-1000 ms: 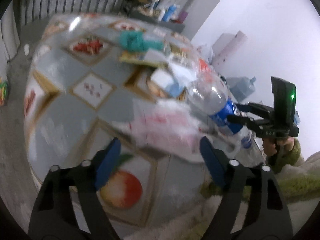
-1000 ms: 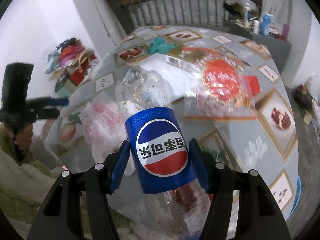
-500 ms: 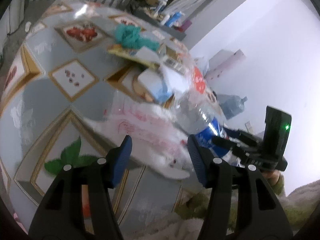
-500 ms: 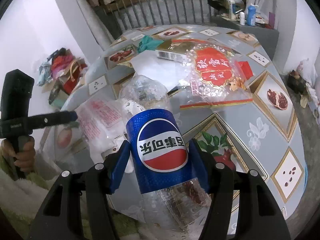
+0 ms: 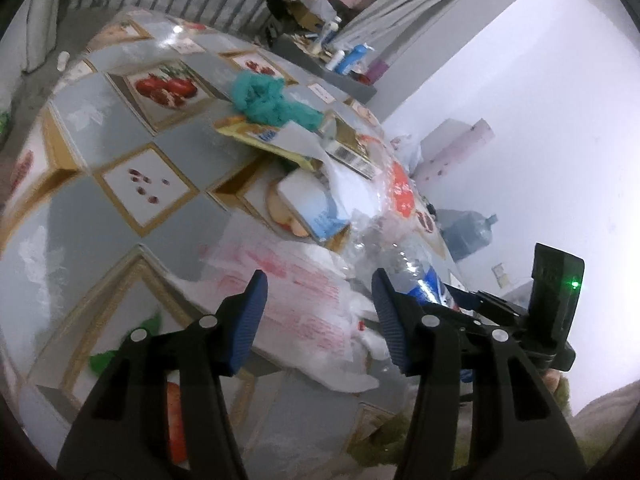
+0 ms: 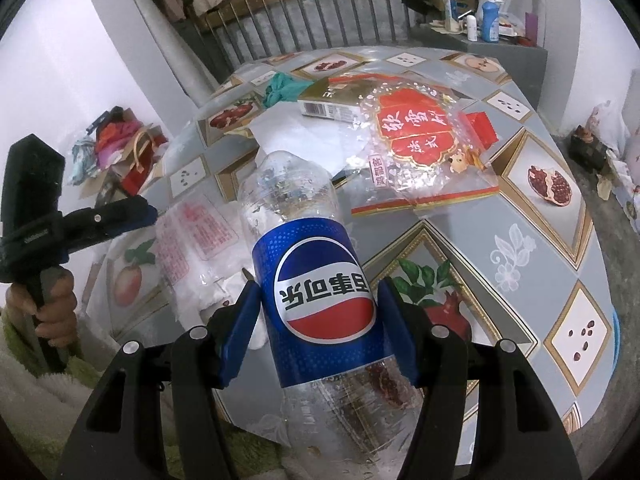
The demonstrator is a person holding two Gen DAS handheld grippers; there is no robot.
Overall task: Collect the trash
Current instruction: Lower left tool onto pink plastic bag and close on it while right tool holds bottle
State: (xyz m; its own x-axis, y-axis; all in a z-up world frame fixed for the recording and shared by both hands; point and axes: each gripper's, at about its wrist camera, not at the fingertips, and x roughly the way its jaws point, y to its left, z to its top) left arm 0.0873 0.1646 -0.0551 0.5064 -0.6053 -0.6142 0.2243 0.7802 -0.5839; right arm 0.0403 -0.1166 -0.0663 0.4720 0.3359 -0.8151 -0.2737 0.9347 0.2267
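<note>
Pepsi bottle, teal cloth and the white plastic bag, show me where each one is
Pepsi bottle (image 6: 320,300): right wrist view, on its blue label.
teal cloth (image 5: 264,98): left wrist view, middle of the bunched fabric.
white plastic bag (image 5: 304,300): left wrist view, on its red-printed face.

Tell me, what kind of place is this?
Probably a lived-in room in someone's home: a table with a fruit-patterned cover, toiletry bottles on a grey shelf, and a pile of clothes and bags by the wall.
</note>
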